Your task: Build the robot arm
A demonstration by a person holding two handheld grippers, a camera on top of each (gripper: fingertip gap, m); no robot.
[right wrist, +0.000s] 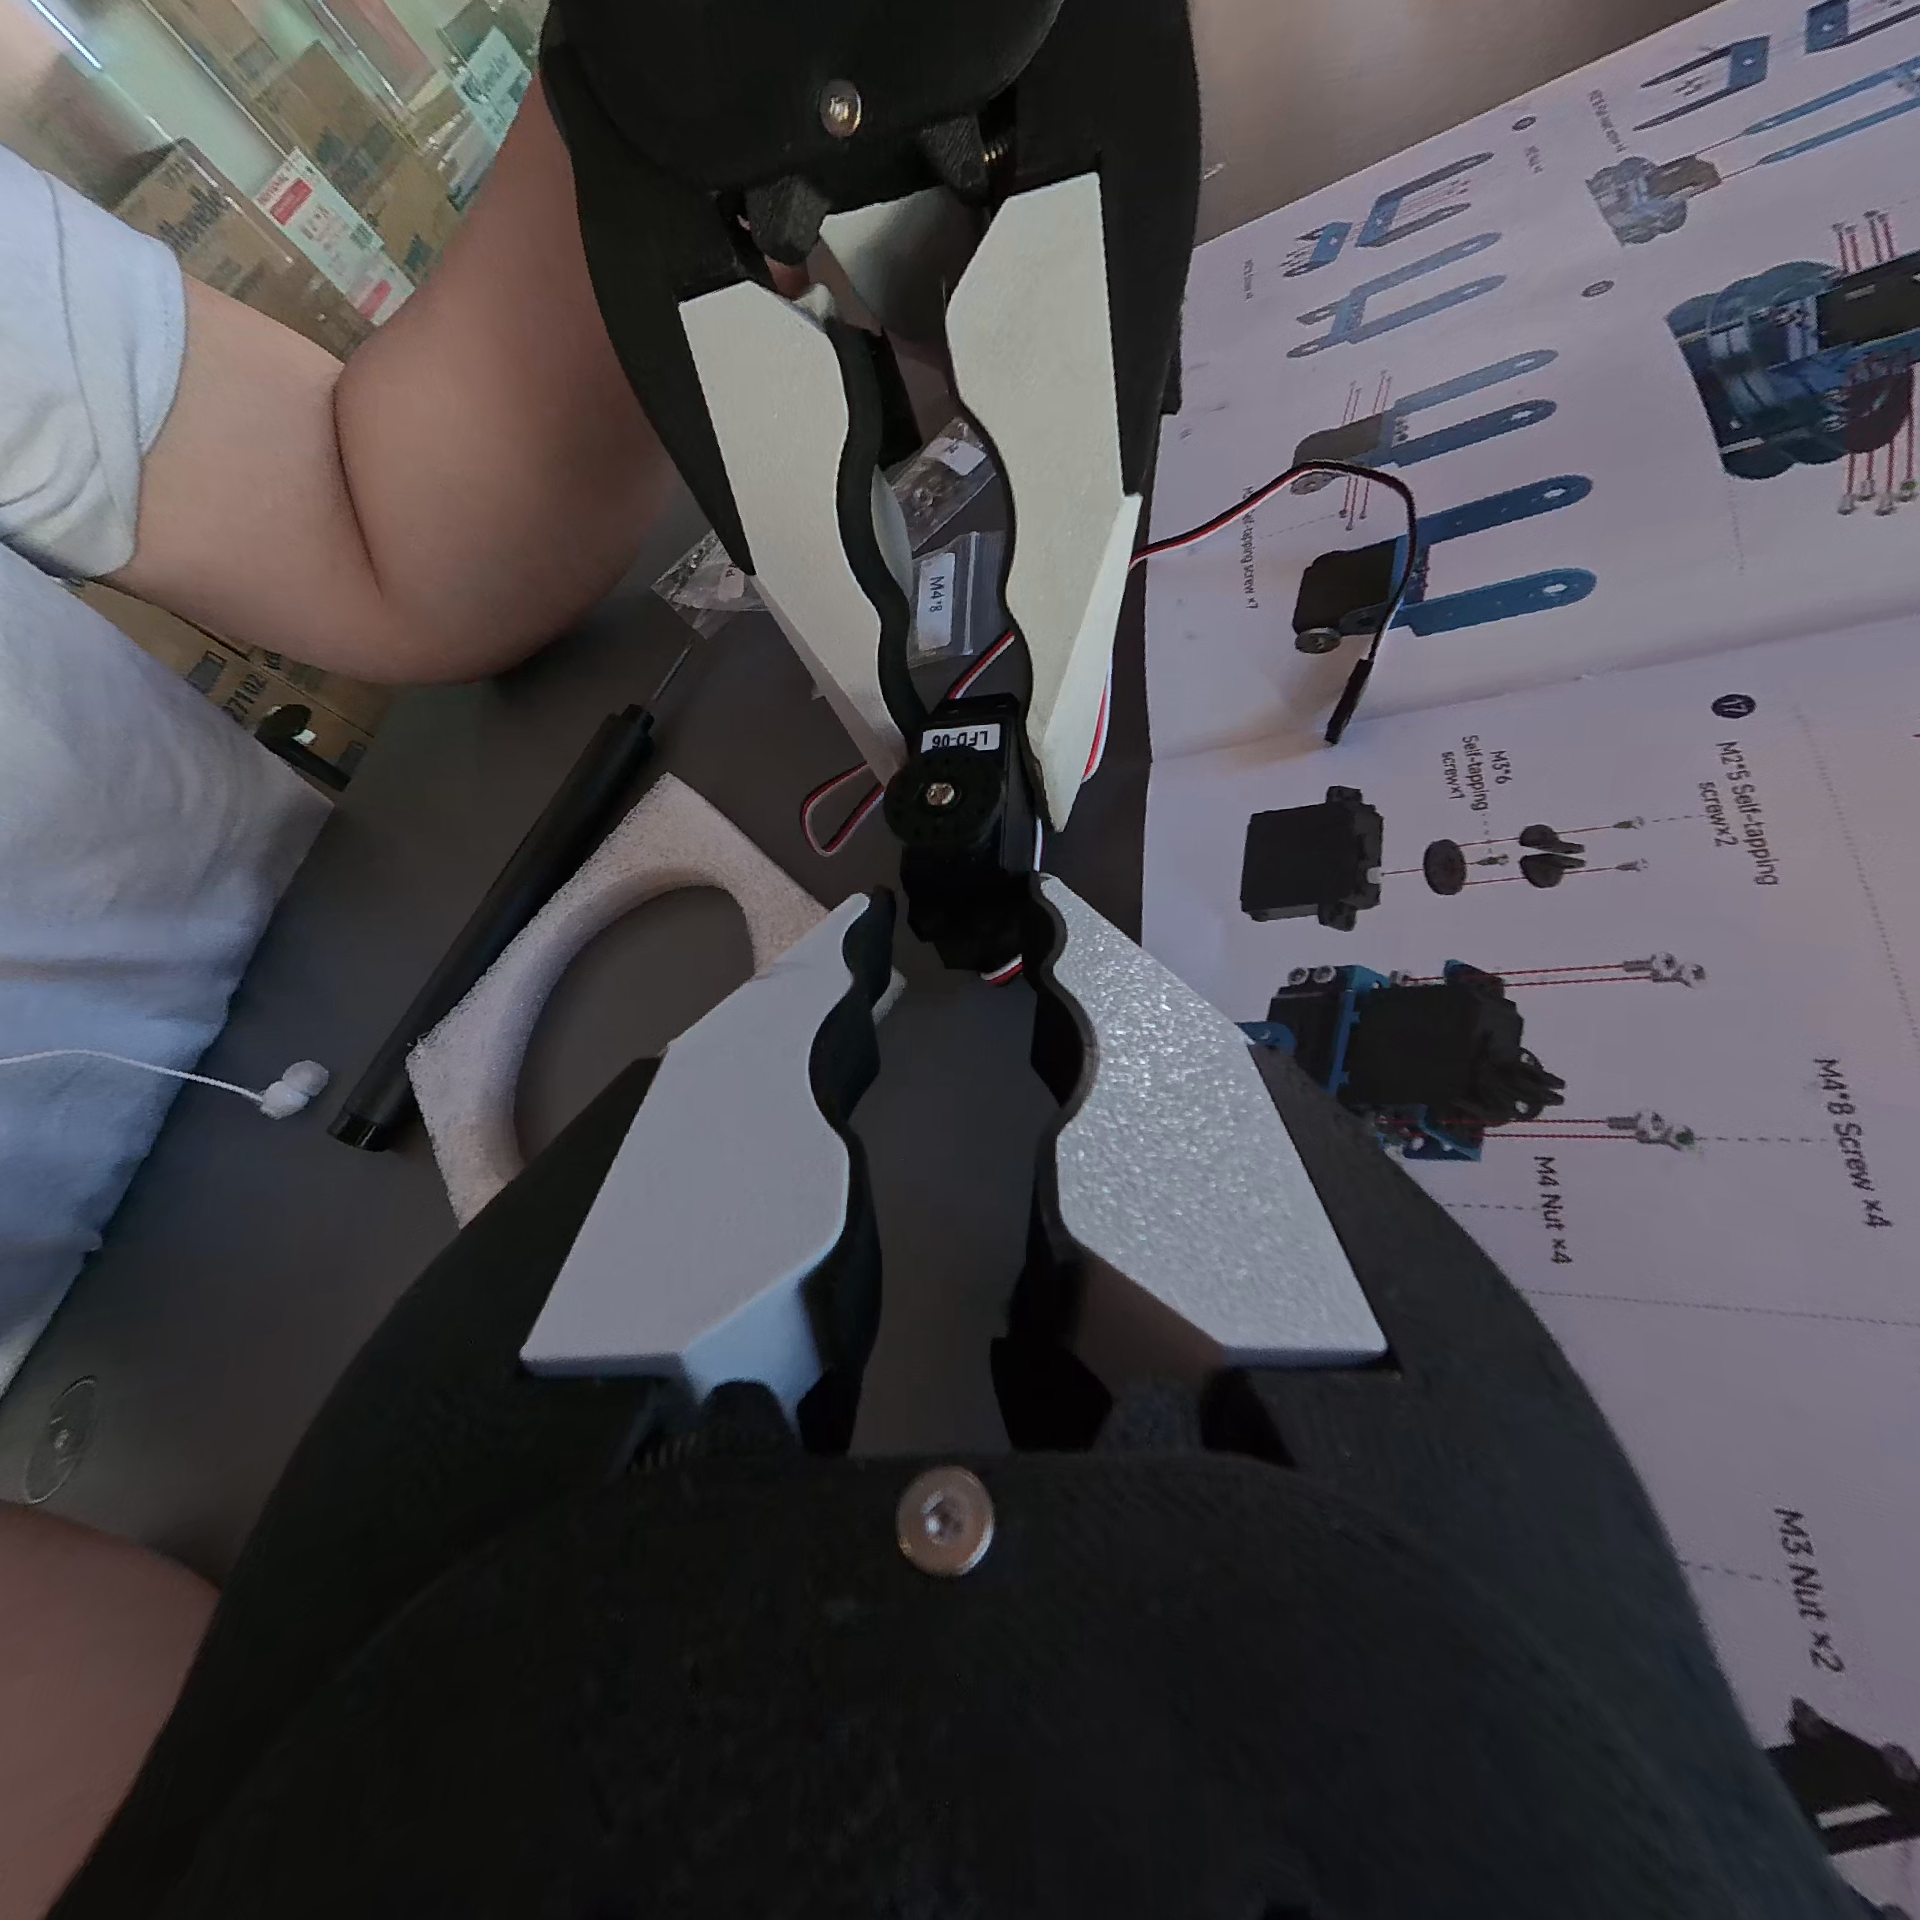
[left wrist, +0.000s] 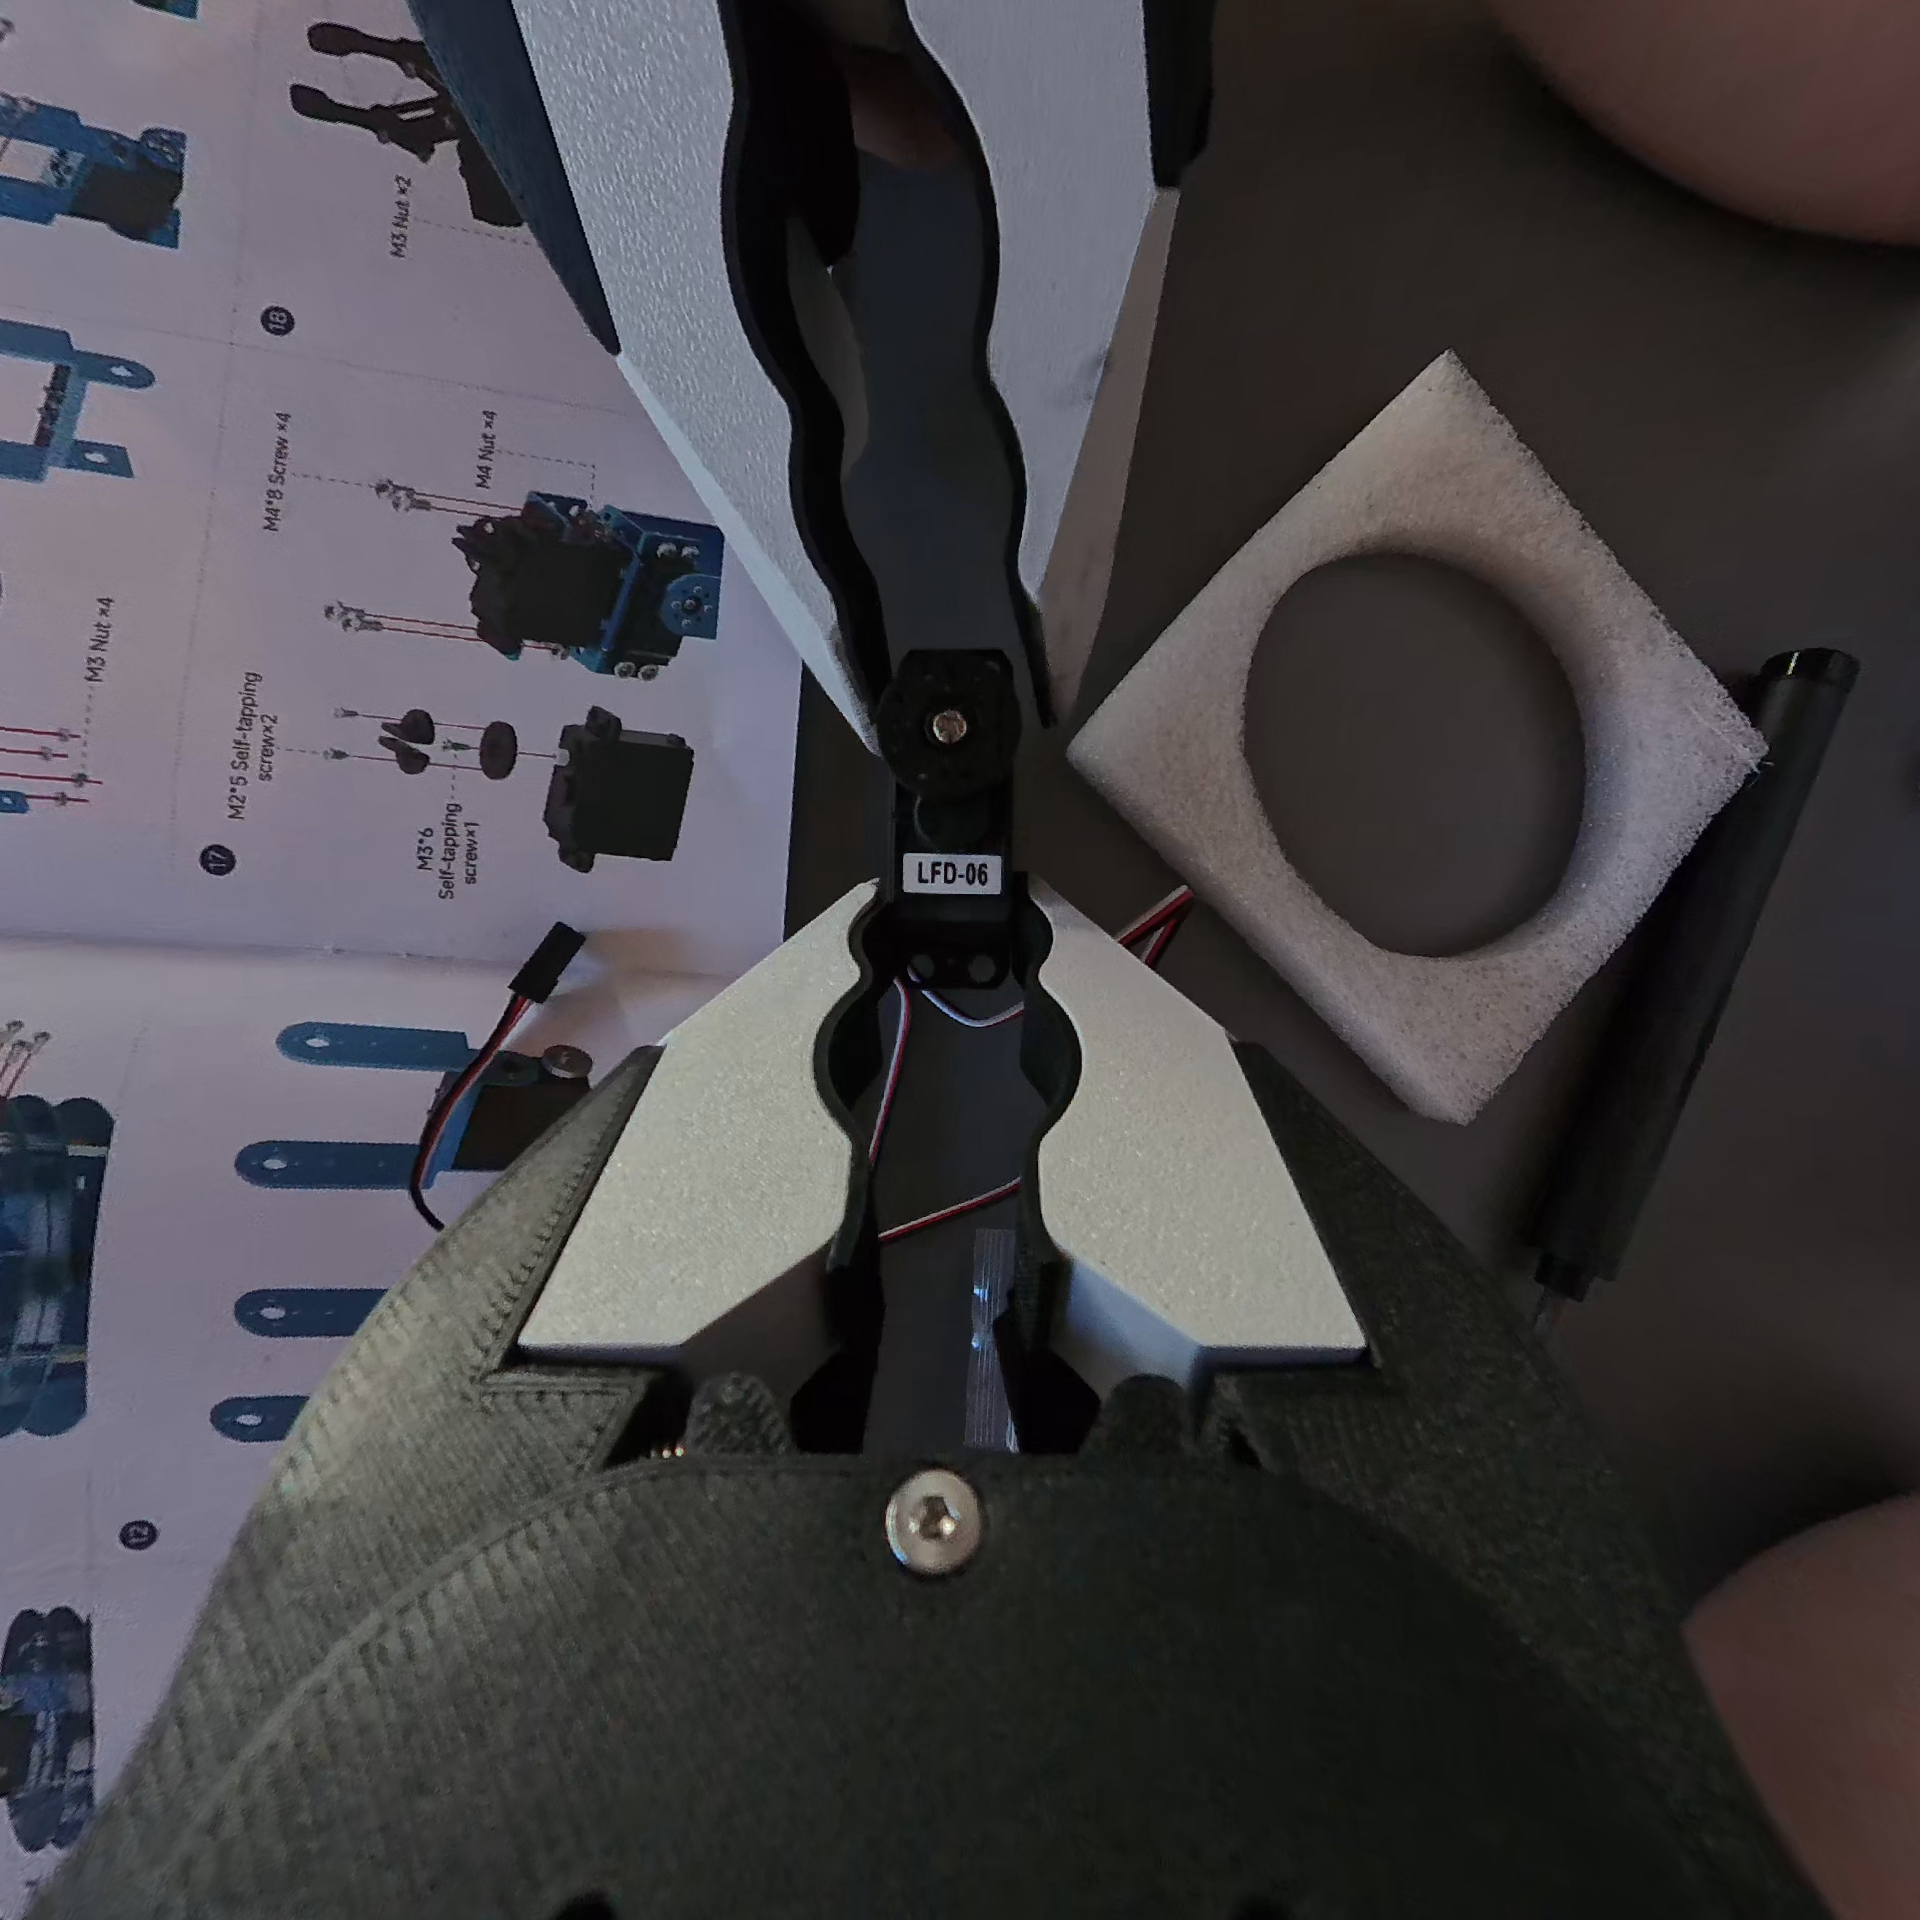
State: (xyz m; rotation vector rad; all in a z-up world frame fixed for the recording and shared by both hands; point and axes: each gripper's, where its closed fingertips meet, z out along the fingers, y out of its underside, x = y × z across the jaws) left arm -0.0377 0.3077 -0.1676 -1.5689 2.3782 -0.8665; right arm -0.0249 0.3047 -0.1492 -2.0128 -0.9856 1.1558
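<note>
While both hand-held grippers meet tip to tip, left hand-held gripper (left wrist: pixel 951 925) clamps servo (left wrist: pixel 948 831); right hand-held gripper (right wrist: pixel 961 914) pinches its far end, long axis running between them.

The servo (left wrist: pixel 948 831) hangs between the left gripper (left wrist: pixel 951 914) and right gripper (left wrist: pixel 951 717), above the table (left wrist: pixel 1351 312). Beside it, one side, lies the instruction sheet (left wrist: pixel 312 623); opposite, the foam square (left wrist: pixel 1423 748), then the screwdriver (left wrist: pixel 1683 977).

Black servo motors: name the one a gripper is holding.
The black servo motor with the white label, clamped in the left gripper. The other servo lies loose on the printed instruction sheet.
</note>
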